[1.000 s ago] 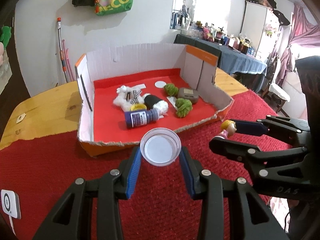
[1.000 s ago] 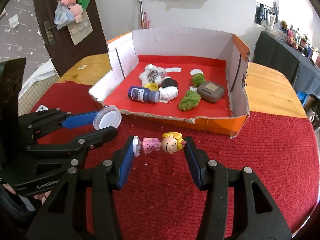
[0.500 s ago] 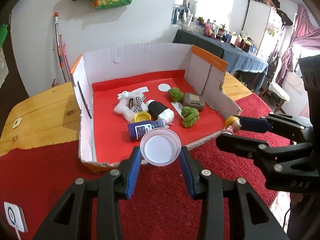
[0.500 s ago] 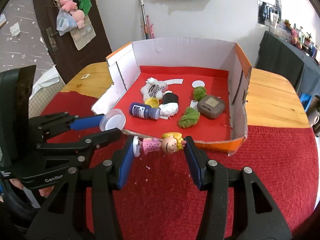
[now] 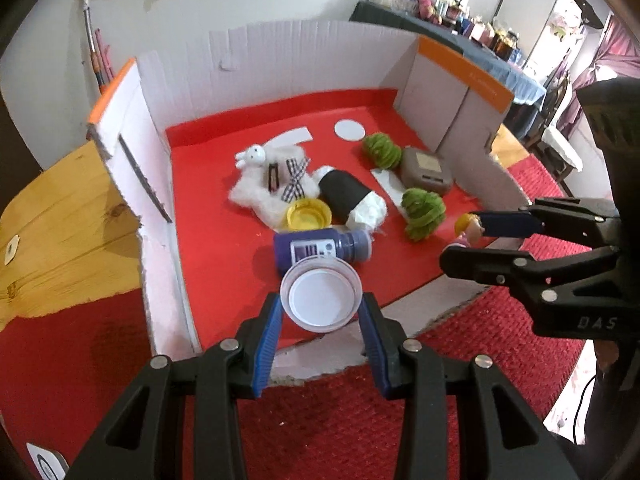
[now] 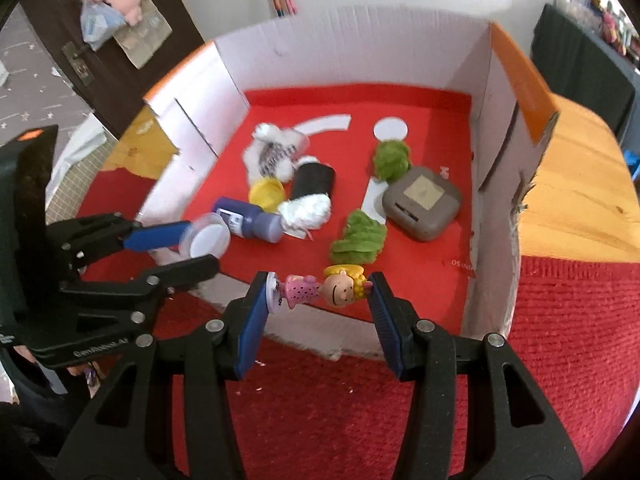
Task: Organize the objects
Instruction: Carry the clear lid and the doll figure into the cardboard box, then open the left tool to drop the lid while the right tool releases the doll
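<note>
1. Your left gripper [image 5: 321,312] sits at the bottom centre of the left wrist view, its blue pads pressed on either side of a small clear plastic cup with a white base [image 5: 321,299], mouth facing the camera. In the right wrist view the same cup [image 6: 206,236] shows at centre left, above the near-left corner of the box.

2. Your right gripper [image 6: 320,304] is clamped on a small plastic doll with yellow hair and a pink dotted dress [image 6: 320,289], held sideways (base against the left pad, head toward the right pad). In the left wrist view only its yellow head [image 5: 469,227] shows, at the right edge of the box floor.

3. Both held items hang over the torn near wall of the white cardboard box with orange-edged flaps and a red floor [image 5: 280,48], which rests on a red woven cloth [image 5: 340,420] over a wooden table [image 5: 60,216].

4. Inside the box, in the left wrist view:
   - a dark blue paint bottle with a white label [image 5: 320,249] lies on its side just above the cup;
   - a yellow bottle cap [image 5: 309,214] touches a white fluffy rabbit toy with a checked bow [image 5: 272,184];
   - a black cylinder with white stuffing at one end [image 5: 352,200] lies just right of the cap;
   - two green yarn bundles [image 5: 423,213] flank a grey rounded square case [image 5: 427,171] at right of centre.

5. A white paper disc [image 5: 349,129] lies near the back wall.
</note>
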The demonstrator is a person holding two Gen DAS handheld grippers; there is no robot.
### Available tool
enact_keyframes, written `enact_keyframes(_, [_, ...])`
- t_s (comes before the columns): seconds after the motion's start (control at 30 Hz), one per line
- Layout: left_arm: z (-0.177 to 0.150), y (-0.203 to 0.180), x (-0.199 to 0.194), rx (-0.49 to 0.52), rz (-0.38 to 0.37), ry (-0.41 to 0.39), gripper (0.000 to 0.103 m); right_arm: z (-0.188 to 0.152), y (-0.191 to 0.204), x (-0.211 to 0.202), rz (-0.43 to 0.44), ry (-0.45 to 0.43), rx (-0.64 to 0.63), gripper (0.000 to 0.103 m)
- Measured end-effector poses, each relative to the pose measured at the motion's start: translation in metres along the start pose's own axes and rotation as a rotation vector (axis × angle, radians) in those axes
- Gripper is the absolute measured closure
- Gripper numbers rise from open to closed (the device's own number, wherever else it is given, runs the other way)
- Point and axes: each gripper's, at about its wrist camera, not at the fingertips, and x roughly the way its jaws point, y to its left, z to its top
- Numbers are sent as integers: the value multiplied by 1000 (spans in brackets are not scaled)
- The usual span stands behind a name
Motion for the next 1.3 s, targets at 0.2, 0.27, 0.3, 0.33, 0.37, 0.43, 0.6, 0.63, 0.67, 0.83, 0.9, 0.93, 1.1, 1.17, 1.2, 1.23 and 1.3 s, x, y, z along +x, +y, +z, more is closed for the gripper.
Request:
enact_keyframes(0.2, [3, -1, 11, 12, 4, 19, 62, 4, 0, 10, -20, 28, -10, 55])
enact_keyframes(0.27, [5, 1, 13, 4, 10, 10, 62, 3, 1, 13, -31, 23, -13, 55])
enact_keyframes(0.3, [5, 2, 14, -2, 10, 6, 62, 4, 2, 13, -36, 22, -16, 55])
enact_keyframes(0.33, [6, 3, 14, -7, 12, 3, 62, 3, 3, 14, -38, 22, -19, 55])
enact_keyframes(0.37, [7, 4, 15, -11, 17, -2, 62, 3, 4, 14, -34, 20, -17, 55])
enact_keyframes(0.43, [7, 5, 16, -17, 26, -15, 62, 4, 4, 15, -40, 7, -17, 55])
enact_keyframes(0.6, [9, 8, 18, -40, 45, -50, 62, 4, 3, 18, -62, -30, -16, 55])
enact_keyframes(0.63, [9, 9, 18, -44, 49, -54, 62, 4, 3, 18, -68, -47, -15, 55])
enact_keyframes(0.67, [9, 9, 19, -48, 52, -60, 62, 3, 2, 18, -71, -57, -13, 55])
enact_keyframes(0.83, [9, 10, 21, -61, 76, -82, 62, 3, 1, 21, -114, -97, -9, 55])
enact_keyframes(0.9, [9, 9, 21, -62, 85, -92, 62, 3, 1, 22, -130, -106, -6, 55])
enact_keyframes(0.93, [9, 9, 21, -63, 87, -94, 62, 3, 1, 22, -140, -109, -6, 55])
enact_keyframes(1.1, [8, 8, 22, -62, 100, -105, 62, 2, 1, 26, -167, -118, -3, 55])
enact_keyframes(1.17, [8, 8, 22, -63, 101, -107, 62, 2, -1, 27, -173, -126, 3, 55])
enact_keyframes(1.2, [8, 9, 22, -64, 101, -108, 62, 2, -1, 27, -176, -130, 3, 55])
enact_keyframes(1.23, [8, 9, 23, -66, 100, -108, 62, 2, 0, 27, -181, -133, 1, 55])
enact_keyframes(1.3, [8, 9, 23, -68, 98, -109, 62, 1, -1, 28, -183, -136, 1, 55])
